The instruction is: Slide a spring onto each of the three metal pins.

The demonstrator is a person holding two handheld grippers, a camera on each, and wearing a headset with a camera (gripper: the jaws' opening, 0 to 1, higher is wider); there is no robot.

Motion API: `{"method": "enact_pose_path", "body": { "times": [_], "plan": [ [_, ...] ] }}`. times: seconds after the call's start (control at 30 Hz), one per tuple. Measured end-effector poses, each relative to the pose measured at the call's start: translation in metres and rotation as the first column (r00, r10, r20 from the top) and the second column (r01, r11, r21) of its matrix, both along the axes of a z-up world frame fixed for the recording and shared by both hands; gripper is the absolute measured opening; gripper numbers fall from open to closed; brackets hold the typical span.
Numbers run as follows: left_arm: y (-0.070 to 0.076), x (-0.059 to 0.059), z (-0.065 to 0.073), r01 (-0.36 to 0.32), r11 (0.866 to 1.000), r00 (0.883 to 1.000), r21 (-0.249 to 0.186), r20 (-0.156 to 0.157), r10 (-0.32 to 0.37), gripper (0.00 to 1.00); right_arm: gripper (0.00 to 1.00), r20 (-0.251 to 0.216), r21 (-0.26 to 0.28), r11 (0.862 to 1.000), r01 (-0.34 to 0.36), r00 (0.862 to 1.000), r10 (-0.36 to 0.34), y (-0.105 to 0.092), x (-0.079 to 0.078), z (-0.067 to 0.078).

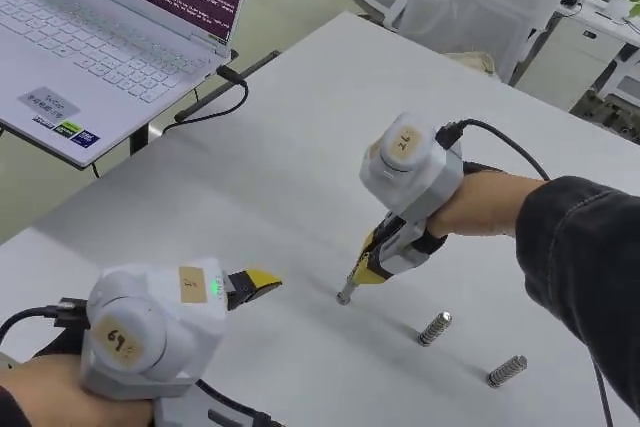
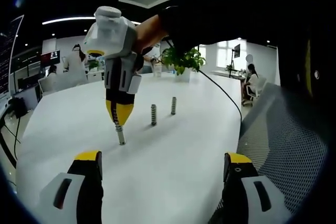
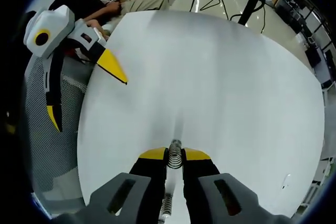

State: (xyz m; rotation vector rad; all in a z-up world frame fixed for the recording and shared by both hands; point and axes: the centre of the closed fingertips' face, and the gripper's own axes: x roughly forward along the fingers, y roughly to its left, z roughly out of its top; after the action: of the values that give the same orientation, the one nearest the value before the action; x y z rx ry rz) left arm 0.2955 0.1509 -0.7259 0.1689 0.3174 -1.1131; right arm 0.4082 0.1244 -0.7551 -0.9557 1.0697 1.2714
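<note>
Two yellow-tipped jaws of the right gripper [image 3: 175,153] are clamped on a small grey coiled metal spring [image 3: 175,160], whose lower end touches the white table [image 1: 300,127]. The left gripper [image 2: 164,160] sits at the head view's lower left, jaws wide apart and empty. Lower right, a second spring [image 1: 434,328] and a third spring [image 1: 507,371] stand upright, apart. Upper left is an open white laptop [image 1: 110,37].

Open laptop [image 1: 110,37] at upper left of the head view, text on its screen, black cable [image 1: 215,107] plugged in at its right edge. White table [image 1: 280,167] spans the middle. In the left gripper view, potted plant [image 2: 181,61] upper centre, grey mesh chair [image 2: 283,140] lower right.
</note>
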Motion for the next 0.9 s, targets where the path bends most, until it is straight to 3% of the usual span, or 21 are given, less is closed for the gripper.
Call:
{"method": "enact_pose_path", "body": {
  "times": [0.4,0.9],
  "plan": [
    [0.002,0.001,-0.002,-0.005,1.0,1.0,0.001,-0.007,0.005,0.92,0.08,-0.01,-0.016,1.0,0.009,1.0,-0.009,0.001,-0.004,-0.019],
    [0.001,0.001,-0.003,-0.002,1.0,1.0,0.002,-0.013,0.002,0.91,0.08,-0.022,-0.042,0.999,0.014,1.0,-0.015,-0.009,-0.01,-0.03]
  ]
}}
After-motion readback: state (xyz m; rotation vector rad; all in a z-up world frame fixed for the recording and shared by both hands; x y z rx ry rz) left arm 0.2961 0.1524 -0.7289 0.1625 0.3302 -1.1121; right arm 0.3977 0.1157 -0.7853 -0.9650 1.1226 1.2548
